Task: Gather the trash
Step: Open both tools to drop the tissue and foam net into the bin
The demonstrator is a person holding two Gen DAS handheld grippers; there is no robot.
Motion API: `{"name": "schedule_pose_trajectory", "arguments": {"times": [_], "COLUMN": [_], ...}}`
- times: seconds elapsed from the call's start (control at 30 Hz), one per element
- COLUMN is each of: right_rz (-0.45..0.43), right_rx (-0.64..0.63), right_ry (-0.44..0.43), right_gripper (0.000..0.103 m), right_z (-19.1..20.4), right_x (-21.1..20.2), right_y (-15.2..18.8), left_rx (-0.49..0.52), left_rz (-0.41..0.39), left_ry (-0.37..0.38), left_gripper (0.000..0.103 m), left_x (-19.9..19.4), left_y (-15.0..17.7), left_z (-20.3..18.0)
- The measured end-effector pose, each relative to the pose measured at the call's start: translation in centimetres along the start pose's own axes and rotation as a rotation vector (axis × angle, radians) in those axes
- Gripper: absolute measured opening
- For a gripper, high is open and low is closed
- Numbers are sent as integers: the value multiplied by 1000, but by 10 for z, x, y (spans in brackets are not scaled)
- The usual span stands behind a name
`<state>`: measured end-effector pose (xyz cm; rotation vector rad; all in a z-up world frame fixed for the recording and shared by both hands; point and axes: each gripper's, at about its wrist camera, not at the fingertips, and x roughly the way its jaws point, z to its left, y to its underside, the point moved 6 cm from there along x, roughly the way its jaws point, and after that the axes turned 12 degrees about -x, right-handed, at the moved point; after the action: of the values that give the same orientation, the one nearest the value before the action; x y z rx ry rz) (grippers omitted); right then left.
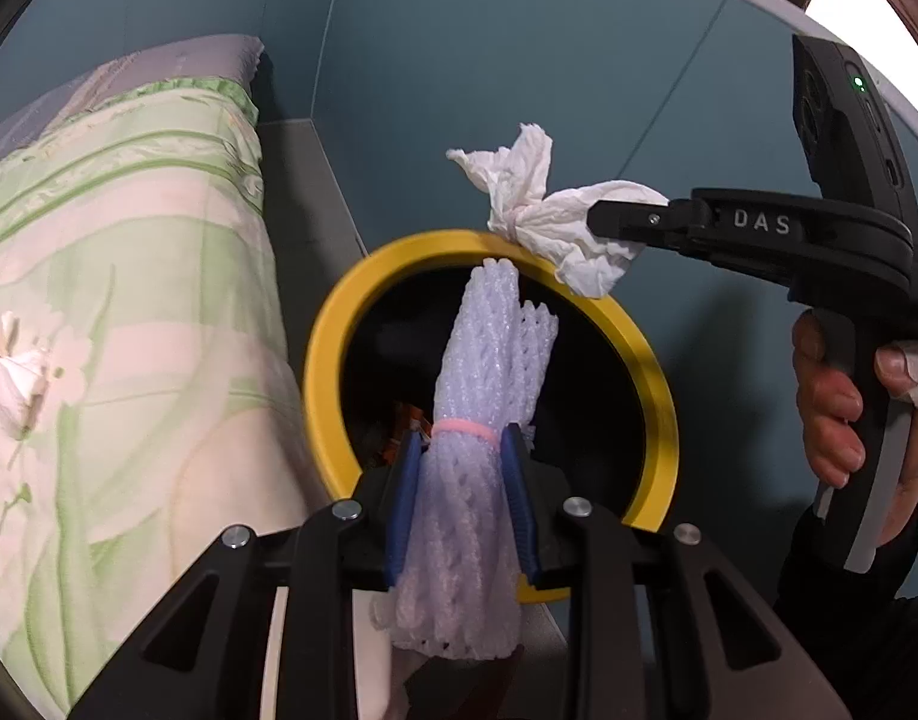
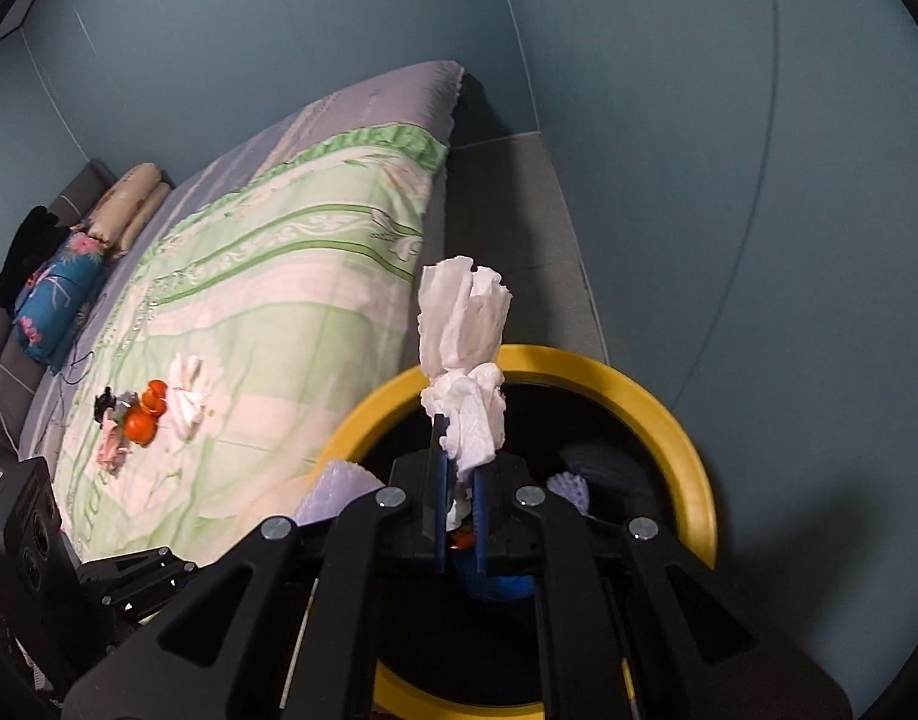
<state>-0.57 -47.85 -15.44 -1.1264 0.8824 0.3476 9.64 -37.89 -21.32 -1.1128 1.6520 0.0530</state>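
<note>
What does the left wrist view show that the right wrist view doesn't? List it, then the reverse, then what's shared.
Left wrist only: the left gripper clamping a foam net bundle, and the hand holding the right gripper.

Right wrist only: more trash on the bed: orange pieces, another tissue, plus pillows at the far end.

Both: the yellow-rimmed bin, the green floral bedspread, and the white tissue pinched in the right gripper.

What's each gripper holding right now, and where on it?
The left gripper clamps the foam net bundle low on its length, just below its pink band. The right gripper pinches the crumpled tissue at its lower end.
</note>
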Motion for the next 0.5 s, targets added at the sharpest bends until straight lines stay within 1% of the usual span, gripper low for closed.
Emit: {"name": "schedule_pose_trajectory", "arguments": {"times": [0.07, 0.17, 0.33, 0.43, 0.47, 0.5], "right_rz": [13, 18, 30, 39, 42, 44], "right_rx": [7, 3, 6, 20, 22, 25], "right_ry": [-9, 1, 6, 5, 9, 13], "right_gripper": [6, 7, 7, 8, 9, 14], "right_z": [-3, -6, -9, -12, -14, -16], "right_x": [4, 6, 9, 11, 11, 12], "right_y": [3, 5, 6, 7, 7, 7], "left_rx": [3, 7, 18, 9, 4, 2], "left_rz": [8, 26, 30, 25, 24, 23], "left_ry": [2, 12, 18, 29, 36, 39], "left_gripper": [27, 27, 27, 33, 36, 38], "left_x": [5, 12, 12, 11, 9, 8], "left_y": [1, 7, 13, 14, 14, 13], "left_z": [-2, -6, -9, -8, -8, -7]}}
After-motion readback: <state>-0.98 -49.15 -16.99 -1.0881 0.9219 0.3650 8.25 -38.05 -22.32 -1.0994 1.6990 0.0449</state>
